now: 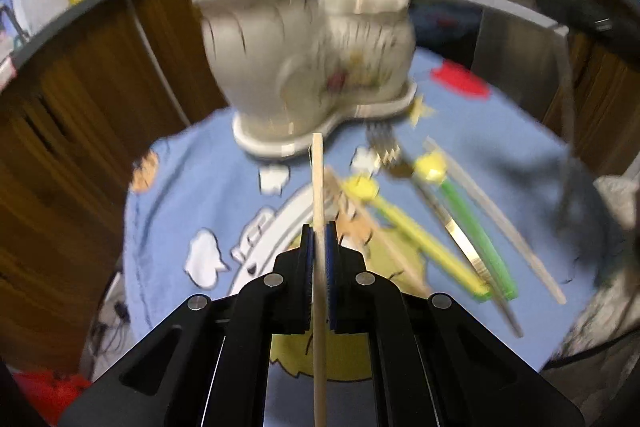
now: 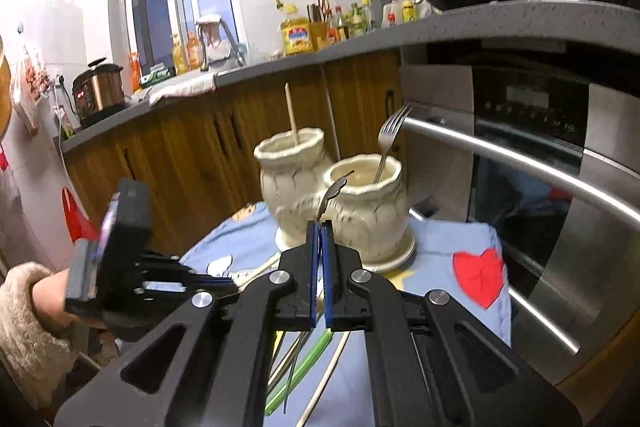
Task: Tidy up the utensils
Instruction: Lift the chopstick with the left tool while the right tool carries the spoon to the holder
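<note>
Wooden chopstick (image 1: 318, 195) in left gripper (image 1: 319, 227) points holderward (image 1: 304, 59).

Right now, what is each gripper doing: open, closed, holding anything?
Left gripper: closed on a wooden chopstick.
Right gripper: closed on a thin metal utensil; which kind cannot be told.

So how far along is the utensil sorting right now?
Barely started. One wooden chopstick stands in the left pot of the ceramic holder and one fork in the right pot. The left gripper holds another chopstick; the right gripper grips a metal utensil. Left on the cloth: a fork, yellow and green utensils, plus more chopsticks.
</note>
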